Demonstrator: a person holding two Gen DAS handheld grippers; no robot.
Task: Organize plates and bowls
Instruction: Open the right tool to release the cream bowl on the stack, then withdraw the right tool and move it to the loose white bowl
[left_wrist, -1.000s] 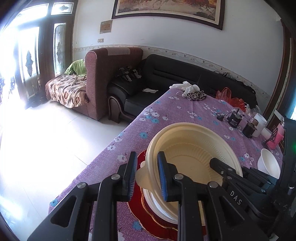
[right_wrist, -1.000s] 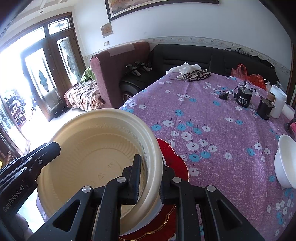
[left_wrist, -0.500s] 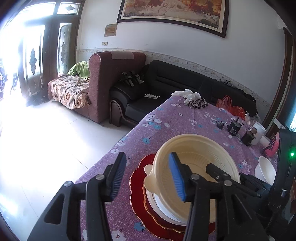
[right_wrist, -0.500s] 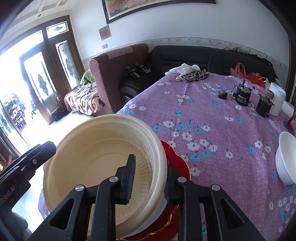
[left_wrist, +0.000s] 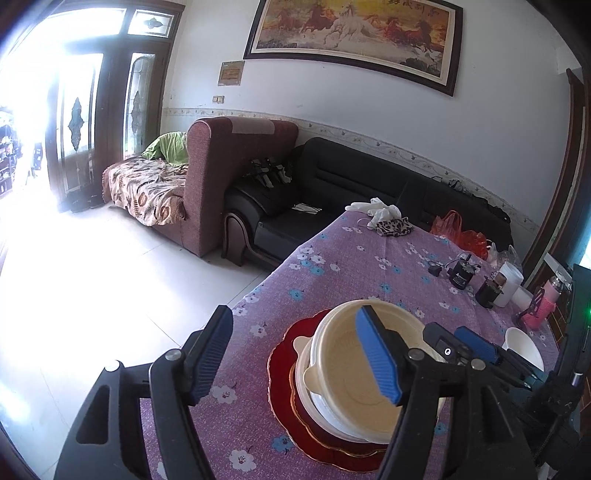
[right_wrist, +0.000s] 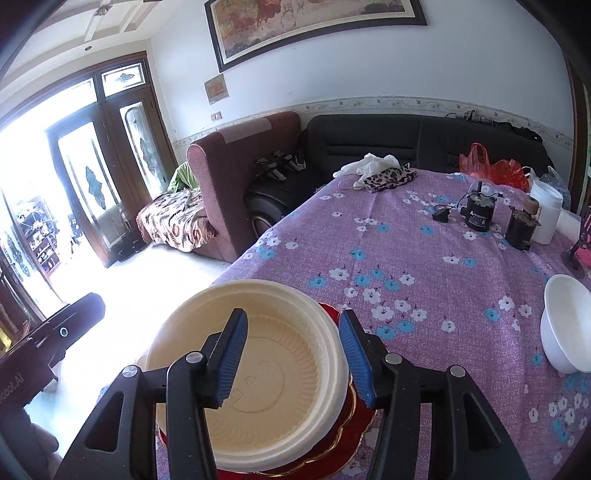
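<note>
A: Entry — step in hand is judged to be the release after stacking. The cream bowl (right_wrist: 255, 373) is seen at lower centre of the right wrist view, seated on a white dish (left_wrist: 325, 410) that rests in turn on the red plate (left_wrist: 284, 373), near the lower edge of the bench (right_wrist: 424, 266).

B: State of the fingers?

A: The right gripper (right_wrist: 293, 356) is noted with fingers spread, one over the bowl's interior and one outside its rim; the rim lies between them, and no pinching is seen. The left gripper (left_wrist: 299, 354) is likewise spread wide: one finger is seen against the floor at lower left, the other across the bowl. Nothing is held by either.

B: Remaining work?

A: A white bowl (right_wrist: 565, 325) is recorded at the right edge of the frame, well apart from the stack and alone on the cloth. It is judged to be the next item to be collected.

B: What is called for?

A: The right gripper is to be lifted clear of the rim without the stack being tipped, then carried rightward; the white bowl's wall is to be taken between the fingers. Whether it nests inside the cream bowl cannot be told.
</note>
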